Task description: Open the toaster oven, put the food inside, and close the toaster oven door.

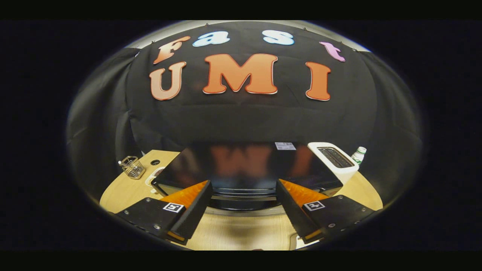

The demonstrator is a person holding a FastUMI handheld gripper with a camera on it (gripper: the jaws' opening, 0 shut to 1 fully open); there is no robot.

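one black toaster oven (241,165) sits on the wooden table (124,188) just ahead of your gripper (243,194), its glossy top facing you. the door's state cannot be told. your gripper's two fingers stand wide apart, holding nothing, their tips near the oven's front edge. right of the oven stands one white slot toaster (333,160), with one white bottle (359,155) behind it. to the left sits one small wire basket (132,167); its contents are unclear.
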